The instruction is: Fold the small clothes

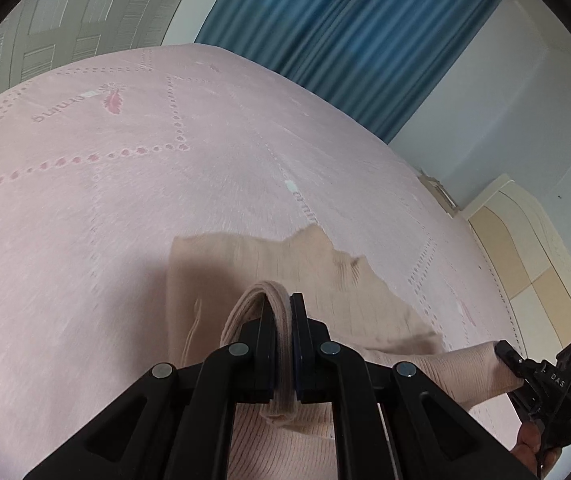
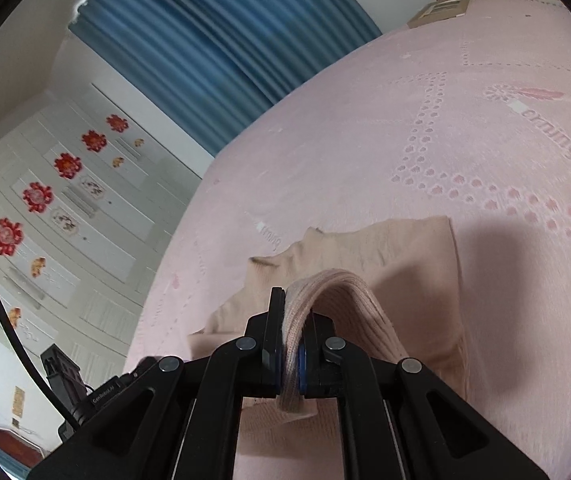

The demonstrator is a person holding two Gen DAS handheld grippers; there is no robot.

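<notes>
A small beige ribbed knit garment (image 1: 285,264) lies on the pink bedspread (image 1: 125,200). My left gripper (image 1: 284,312) is shut on a ribbed edge of it, the fabric bunched between the pads. My right gripper (image 2: 292,312) is shut on another ribbed edge of the same garment (image 2: 385,256), which drapes from the jaws down onto the bed. In the left wrist view the right gripper (image 1: 503,350) shows at the lower right, pinching a stretched band of the fabric. Both held edges are lifted above the flat part.
The pink bedspread (image 2: 485,140) with dotted lines and feather prints spreads all around. Blue curtains (image 1: 345,32) hang behind the bed. A padded headboard (image 1: 533,264) is at the right. White wardrobe doors with red flower stickers (image 2: 37,196) stand at the left.
</notes>
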